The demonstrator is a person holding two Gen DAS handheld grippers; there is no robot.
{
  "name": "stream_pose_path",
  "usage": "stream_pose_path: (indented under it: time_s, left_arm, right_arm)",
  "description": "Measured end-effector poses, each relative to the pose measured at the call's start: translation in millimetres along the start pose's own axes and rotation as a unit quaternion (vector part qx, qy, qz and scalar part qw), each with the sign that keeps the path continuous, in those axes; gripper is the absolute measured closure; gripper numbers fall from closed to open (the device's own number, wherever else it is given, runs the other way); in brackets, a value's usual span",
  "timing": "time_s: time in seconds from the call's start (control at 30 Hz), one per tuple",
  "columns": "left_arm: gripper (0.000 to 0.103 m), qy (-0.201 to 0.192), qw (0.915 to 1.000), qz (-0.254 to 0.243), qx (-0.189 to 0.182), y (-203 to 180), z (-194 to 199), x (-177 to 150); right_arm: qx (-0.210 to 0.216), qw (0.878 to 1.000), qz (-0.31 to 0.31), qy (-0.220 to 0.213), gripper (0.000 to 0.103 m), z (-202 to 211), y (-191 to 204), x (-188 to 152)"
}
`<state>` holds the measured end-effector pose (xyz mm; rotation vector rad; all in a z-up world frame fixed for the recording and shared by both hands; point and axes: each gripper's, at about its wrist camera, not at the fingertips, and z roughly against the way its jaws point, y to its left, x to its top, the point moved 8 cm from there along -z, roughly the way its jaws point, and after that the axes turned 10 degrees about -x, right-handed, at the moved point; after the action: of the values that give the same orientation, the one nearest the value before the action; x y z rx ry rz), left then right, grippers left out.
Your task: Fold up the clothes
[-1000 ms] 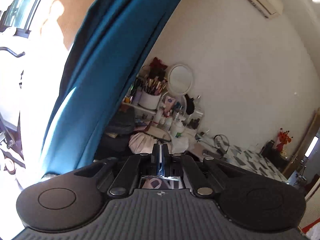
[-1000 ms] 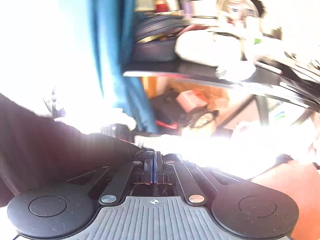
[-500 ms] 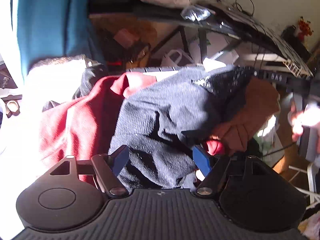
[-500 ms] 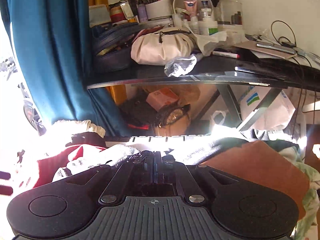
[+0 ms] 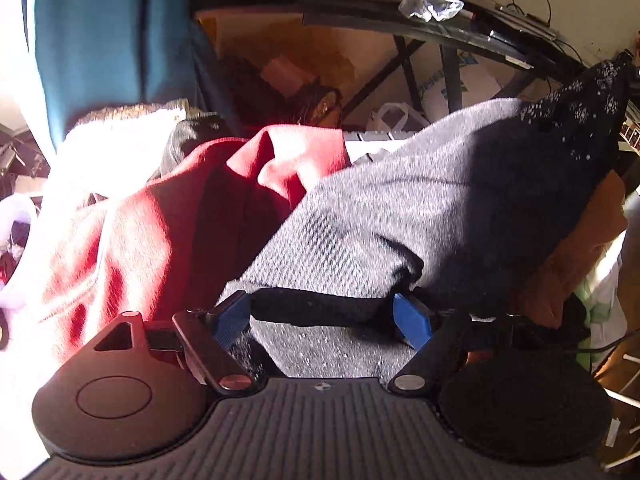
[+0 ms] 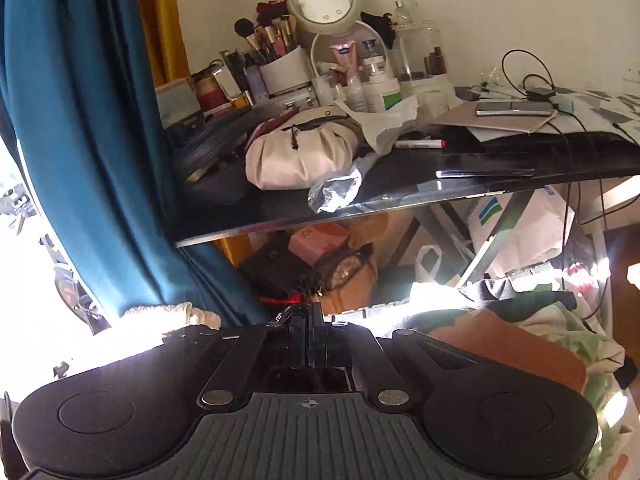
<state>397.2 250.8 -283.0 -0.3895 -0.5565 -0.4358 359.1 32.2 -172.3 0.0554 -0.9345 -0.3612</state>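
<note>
The left gripper (image 5: 322,318) has its blue fingers (image 5: 412,320) spread wide and widening, set either side of a dark rolled hem on the grey knit garment (image 5: 400,216), with the pads not yet pressing the cloth. The grey knit lies on top of the clothes pile, running from the fingers up toward 2 o'clock, where a black lacy piece (image 5: 576,120) overlaps it. A red garment (image 5: 168,232) lies against it from 9 to 11 o'clock, and a brown garment (image 5: 580,256) is tucked under it at 3 o'clock. The risk, as I judge it, is a bite that takes in more than the hem: a lower layer or the red cloth beside it could be caught, so that two pieces lift together. A shallow pinch on the thick roll could equally slip off. The right gripper (image 6: 310,322) has its fingers pressed together, empty, aimed above the pile toward the cluttered table (image 6: 500,168); swung wide, it could snag the teal curtain (image 6: 80,120) at 10 o'clock.
</note>
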Motion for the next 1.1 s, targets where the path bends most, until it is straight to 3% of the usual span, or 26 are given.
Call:
stream_pose_path:
  time_s: [0.07,0.17,0.27,0.37,0.4,0.43,0.47,0.5,0.53,0.63,0.7,0.87,1.0,1.1]
  left_arm:
    - [0.003,-0.012,0.9995,-0.029,0.007,-2,4,9]
    - [0.002,0.013,0.9989,-0.039,-0.022,-1,-8,12]
    - [0.002,0.065,0.9951,-0.038,-0.064,-6,-28,1]
    - [0.003,0.101,0.9903,-0.067,-0.067,-14,-48,-11]
    - [0.006,0.103,0.9903,-0.055,-0.075,-15,-48,-13]
    - [0.028,0.105,0.9901,-0.044,-0.082,-16,-49,-14]
    - [0.062,0.107,0.9897,-0.031,-0.090,-16,-49,-15]
    - [0.073,0.105,0.9898,-0.009,-0.096,-14,-46,-13]
    - [0.092,0.090,0.9906,0.010,-0.102,-12,-38,-9]
    - [0.092,0.038,0.9916,0.060,-0.109,-5,-4,8]
    - [0.092,-0.018,0.9888,0.094,-0.114,0,32,22]
    - [0.093,-0.180,0.9626,0.144,-0.142,8,153,75]
    - [0.093,-0.273,0.9429,0.088,-0.169,-9,229,132]
    - [0.093,-0.333,0.9216,0.046,-0.194,-30,273,162]
  right_arm:
    - [-0.003,1.000,-0.003,0.000,0.102,5,-4,0]
    - [-0.008,1.000,-0.010,0.000,0.102,11,-10,-1]
    - [-0.014,1.000,-0.014,-0.004,0.102,17,-16,1]
    - [-0.019,0.999,-0.026,-0.008,0.102,23,-23,1]
    - [-0.020,0.999,-0.029,-0.010,0.102,25,-25,1]
    - [-0.020,0.999,-0.030,-0.011,0.102,27,-26,1]
    - [-0.021,0.999,-0.029,-0.012,0.102,29,-26,1]
    - [-0.022,0.999,-0.029,-0.013,0.102,31,-27,1]
    - [-0.021,0.999,-0.029,-0.013,0.102,32,-27,1]
    - [-0.019,0.999,-0.035,-0.015,0.102,38,-28,4]
    - [-0.013,0.999,-0.042,-0.020,0.102,43,-28,10]
    - [0.024,0.997,-0.037,-0.061,0.102,70,-16,50]
    - [0.072,0.992,-0.037,-0.101,0.102,100,2,93]
    - [0.122,0.983,-0.062,-0.119,0.102,123,15,123]
